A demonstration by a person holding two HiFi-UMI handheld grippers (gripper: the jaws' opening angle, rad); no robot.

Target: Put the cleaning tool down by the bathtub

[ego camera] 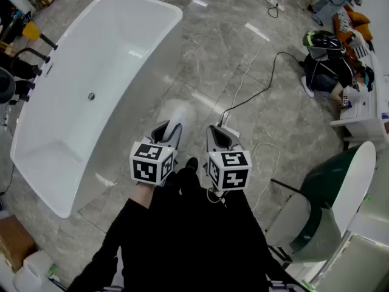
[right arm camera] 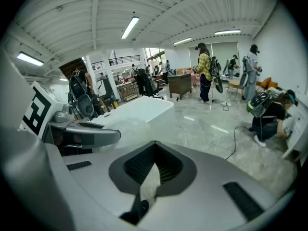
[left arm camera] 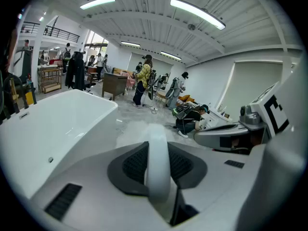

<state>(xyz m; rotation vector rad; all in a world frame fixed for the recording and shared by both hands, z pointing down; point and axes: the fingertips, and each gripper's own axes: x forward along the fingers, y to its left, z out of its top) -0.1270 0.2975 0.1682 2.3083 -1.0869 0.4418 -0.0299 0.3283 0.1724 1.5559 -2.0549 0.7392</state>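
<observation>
1. Floor (ego camera: 206,59) of grey stone is seen to the right of the white bathtub (ego camera: 73,102), and it is crossed by a black cable (ego camera: 267,72) and a white cable (ego camera: 243,84). Both are run from the far right toward the grippers.
2. At the far right, a crouching person (ego camera: 331,72) is spotted beside white furniture (ego camera: 364,114). A green-and-white rounded object (ego camera: 340,187) is parked at the near right.
3. On the left, black fittings (ego camera: 27,72) are mounted along the tub's far rim, and a cardboard box (ego camera: 12,242) is tucked at the near left corner.
4. Farther back, in the left gripper view, a standing person in a yellow checked top (left arm camera: 143,78) is picked out among desks and other people.
5. The left gripper (ego camera: 167,135) is clamped on the cleaning tool (ego camera: 179,113). Its jaws are kept fairly wide by the tool's white handle, which is pinched between the dark pads (left arm camera: 134,165).
6. The tool's pale fuzzy head is held out beyond the jaws, over the floor just right of the tub's near side. Whether the floor is touched cannot be told.
7. The right gripper (ego camera: 220,135) is carried just right of the left one. Its jaws are drawn together with only a thin sliver left between the pads, and nothing is gripped.
</observation>
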